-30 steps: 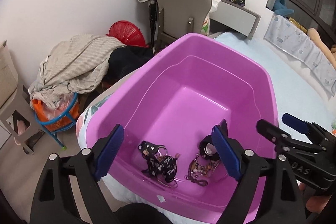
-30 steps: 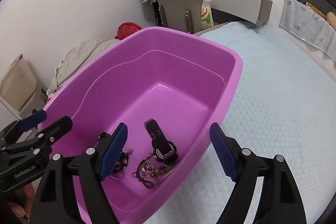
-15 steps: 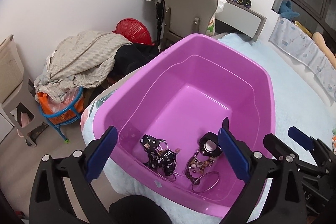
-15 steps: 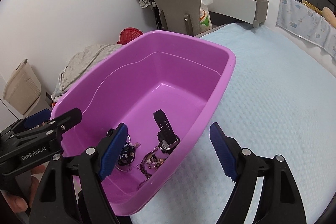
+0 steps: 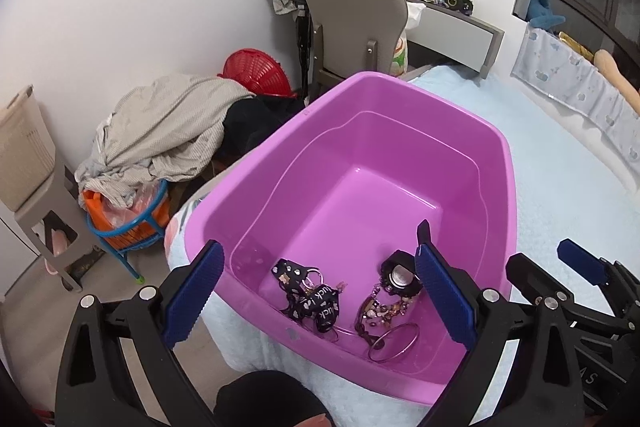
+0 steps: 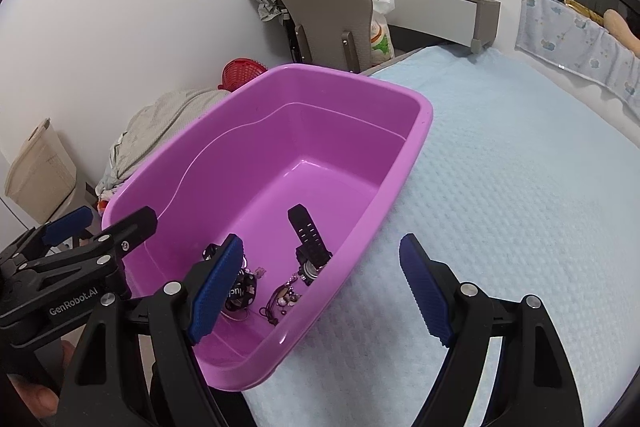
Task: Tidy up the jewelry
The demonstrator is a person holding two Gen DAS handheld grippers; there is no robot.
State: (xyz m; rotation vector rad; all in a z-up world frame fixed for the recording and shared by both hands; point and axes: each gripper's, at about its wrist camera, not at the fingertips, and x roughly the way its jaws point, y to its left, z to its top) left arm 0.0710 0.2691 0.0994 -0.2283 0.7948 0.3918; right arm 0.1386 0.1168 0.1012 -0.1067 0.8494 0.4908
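Note:
A purple plastic tub [image 5: 508, 155] sits at the corner of a bed. At its near end lie a black printed strap with a key ring [image 5: 310, 297], a black watch [image 5: 400, 277], a beaded bracelet [image 5: 380, 311] and a thin metal bangle [image 5: 394, 343]. My left gripper [image 5: 318, 247] hangs open above these pieces with nothing between its blue pads. My right gripper [image 6: 320, 242] is open too, over the tub's right rim [image 6: 424, 115], and holds nothing. The right wrist view shows the watch [image 6: 310, 243], the strap [image 6: 242, 291] and the left gripper [image 6: 106, 219].
The tub rests on a light blue quilted bed cover [image 6: 500, 187]. Off the bed's edge are a pile of laundry [image 5: 168, 131] on a blue wire basket, a red basket [image 5: 256, 71], a grey chair [image 5: 352, 11] and a beige hamper [image 5: 24, 147]. A desk [image 5: 452, 23] stands behind.
Both grippers have drawn back and up from the tub. The left jaws have widened slightly. The metal bangle, unseen a second ago, now lies at the tub's near end.

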